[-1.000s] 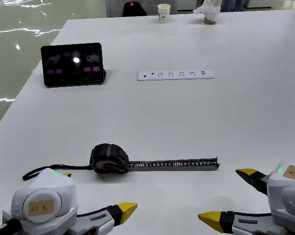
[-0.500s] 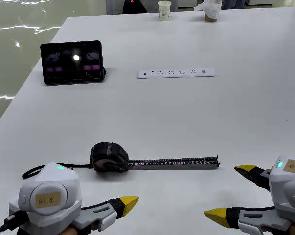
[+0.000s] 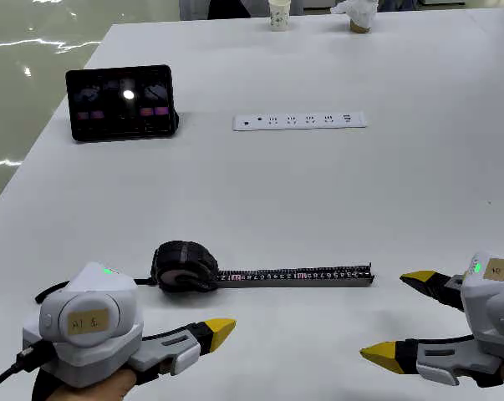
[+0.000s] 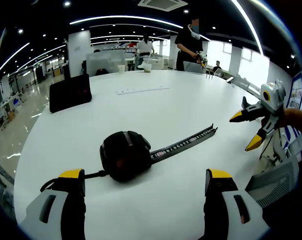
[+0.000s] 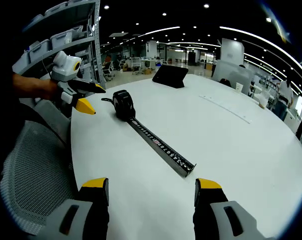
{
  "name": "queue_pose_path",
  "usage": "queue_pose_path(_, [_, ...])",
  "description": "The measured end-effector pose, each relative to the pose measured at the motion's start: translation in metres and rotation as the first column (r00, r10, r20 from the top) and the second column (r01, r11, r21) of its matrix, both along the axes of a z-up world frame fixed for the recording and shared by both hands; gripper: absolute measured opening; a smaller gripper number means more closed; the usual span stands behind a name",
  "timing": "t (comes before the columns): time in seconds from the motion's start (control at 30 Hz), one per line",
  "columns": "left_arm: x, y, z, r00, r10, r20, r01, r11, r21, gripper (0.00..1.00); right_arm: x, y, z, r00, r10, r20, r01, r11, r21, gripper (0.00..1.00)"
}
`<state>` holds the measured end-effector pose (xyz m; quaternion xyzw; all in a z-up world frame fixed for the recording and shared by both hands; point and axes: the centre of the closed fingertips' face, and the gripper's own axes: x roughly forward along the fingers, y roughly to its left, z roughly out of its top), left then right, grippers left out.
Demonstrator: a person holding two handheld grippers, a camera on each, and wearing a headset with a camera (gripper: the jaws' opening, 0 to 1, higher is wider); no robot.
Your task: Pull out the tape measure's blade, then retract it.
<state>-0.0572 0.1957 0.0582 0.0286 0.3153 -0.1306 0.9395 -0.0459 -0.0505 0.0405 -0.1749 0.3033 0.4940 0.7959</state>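
Head view: the tape measure (image 3: pixel 185 267) lies near the table's (image 3: pixel 318 192) front edge, with its blade (image 3: pixel 297 275) drawn out flat to the right. My left gripper (image 3: pixel 206 334) and right gripper (image 3: pixel 399 315) hover nearby, both spread wide and gripping nothing. Left gripper view: the case sits ahead between my jaws, untouched. Right gripper view: the blade's tip lies just ahead of the spread jaws.
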Motion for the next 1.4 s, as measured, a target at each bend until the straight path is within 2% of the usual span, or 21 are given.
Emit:
queue_pose_path(0.33, [0.01, -0.001, -0.004, 1.0, -0.002, -0.007, 0.002, 1.0, -0.003, 0.97, 0.011, -0.001, -0.005, 0.998, 0.068, 0.017, -0.068, 0.997, -0.027, 0.62])
queue_pose_path(0.77, [0.025, 0.003, -0.008, 1.0, 0.025, -0.008, -0.025, 0.999, -0.019, 0.94, 0.024, -0.003, -0.013, 0.987, 0.162, 0.02, -0.16, 0.985, -0.068, 0.52])
queue_pose_path(1.17, [0.034, 0.007, -0.011, 0.999, 0.052, -0.016, -0.052, 0.998, -0.036, 0.91, 0.03, -0.006, -0.02, 0.976, 0.219, 0.005, -0.217, 0.971, -0.103, 0.46])
queue_pose_path(1.4, [0.04, 0.009, -0.013, 0.998, 0.059, -0.017, -0.059, 0.998, -0.028, 0.9, 0.037, -0.007, -0.021, 0.971, 0.237, 0.01, -0.234, 0.965, -0.12, 0.43])
